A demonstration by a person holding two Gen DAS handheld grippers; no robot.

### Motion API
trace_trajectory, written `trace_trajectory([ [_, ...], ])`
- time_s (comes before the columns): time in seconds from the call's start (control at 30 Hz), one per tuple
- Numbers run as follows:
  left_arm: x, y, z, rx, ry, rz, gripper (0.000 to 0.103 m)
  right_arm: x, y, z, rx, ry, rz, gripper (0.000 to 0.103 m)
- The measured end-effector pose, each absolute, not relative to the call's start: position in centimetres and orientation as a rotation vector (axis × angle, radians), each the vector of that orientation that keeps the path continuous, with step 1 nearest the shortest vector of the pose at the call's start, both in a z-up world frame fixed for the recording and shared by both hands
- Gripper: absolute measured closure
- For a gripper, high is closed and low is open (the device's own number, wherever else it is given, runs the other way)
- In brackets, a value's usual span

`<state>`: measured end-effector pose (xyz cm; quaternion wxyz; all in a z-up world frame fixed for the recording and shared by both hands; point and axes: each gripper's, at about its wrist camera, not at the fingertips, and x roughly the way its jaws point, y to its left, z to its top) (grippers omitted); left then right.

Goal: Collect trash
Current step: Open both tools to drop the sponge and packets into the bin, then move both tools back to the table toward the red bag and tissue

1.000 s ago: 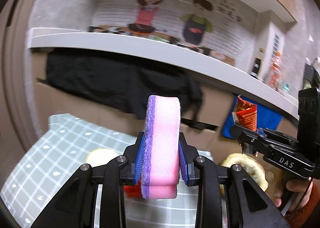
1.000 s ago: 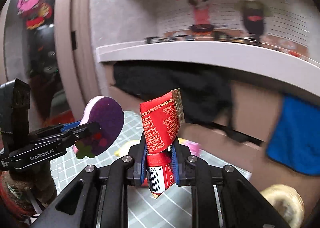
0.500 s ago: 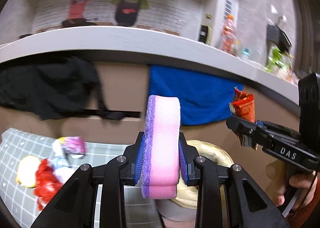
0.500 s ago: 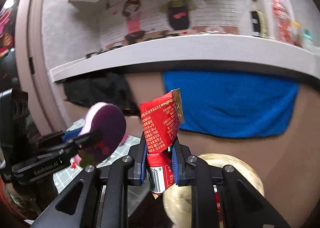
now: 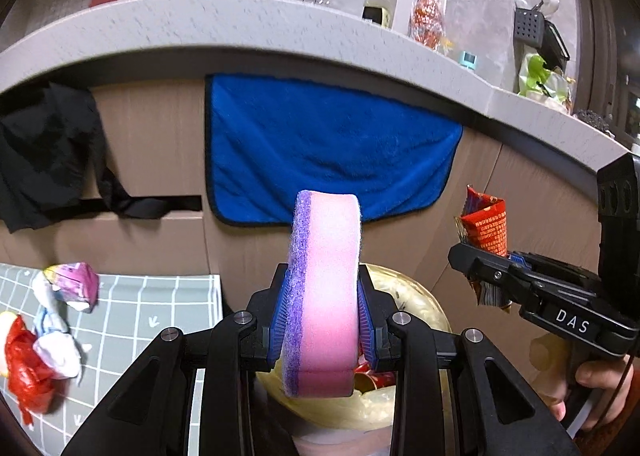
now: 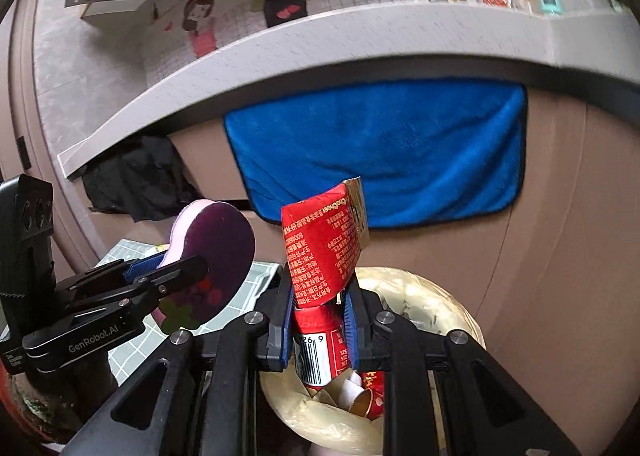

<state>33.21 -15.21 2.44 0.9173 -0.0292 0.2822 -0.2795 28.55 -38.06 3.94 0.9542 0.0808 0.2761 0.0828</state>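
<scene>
While our left gripper (image 5: 322,320) clamps the soft, light sponge (image 5: 324,288) edge-on and our right gripper (image 6: 316,320) pinches the thin, crinkly wrapper (image 6: 324,256) low down, both hang above the bin (image 6: 420,296), likely ready to drop.

Left wrist view: fisheye rides on left gripper (image 5: 323,308), looks forward along its two black fingers, tilted slightly down, close behind clamped pink-and-purple sponge (image 5: 324,288). Right wrist view: same mounting on right gripper (image 6: 318,314), close behind crumpled red foil wrapper (image 6: 322,256). Both face blue towel hanging on brown cabinet front (image 5: 320,147) (image 6: 380,151). Shared: towel, grey countertop edge (image 5: 240,23) (image 6: 320,43), yellow-lined bin (image 5: 420,304) (image 6: 432,296) just below fingers. Each view catches other gripper at its side.
</scene>
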Motion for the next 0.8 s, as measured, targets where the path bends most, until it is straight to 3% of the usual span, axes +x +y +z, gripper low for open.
trace_trajectory([
  [0.5,38.1,-18.0,-2.2,-0.100,0.703,-0.648,0.071,32.8,-41.3,-1.5,0.291,0.668,0.149,0.080],
  [0.57,39.2,-18.2,-2.9,-0.135,0.742,-0.701,0.066,33.4,-41.7,-2.3,0.310,0.673,0.151,0.073],
  [0.63,40.0,-18.1,-3.4,-0.157,0.778,-0.721,0.044,34.1,-42.0,-3.2,0.328,0.697,0.155,0.050],
  [0.8,40.6,-16.4,-3.4,-0.176,0.793,-0.691,0.038,34.7,-42.3,-5.0,0.355,0.754,0.114,0.043],
])
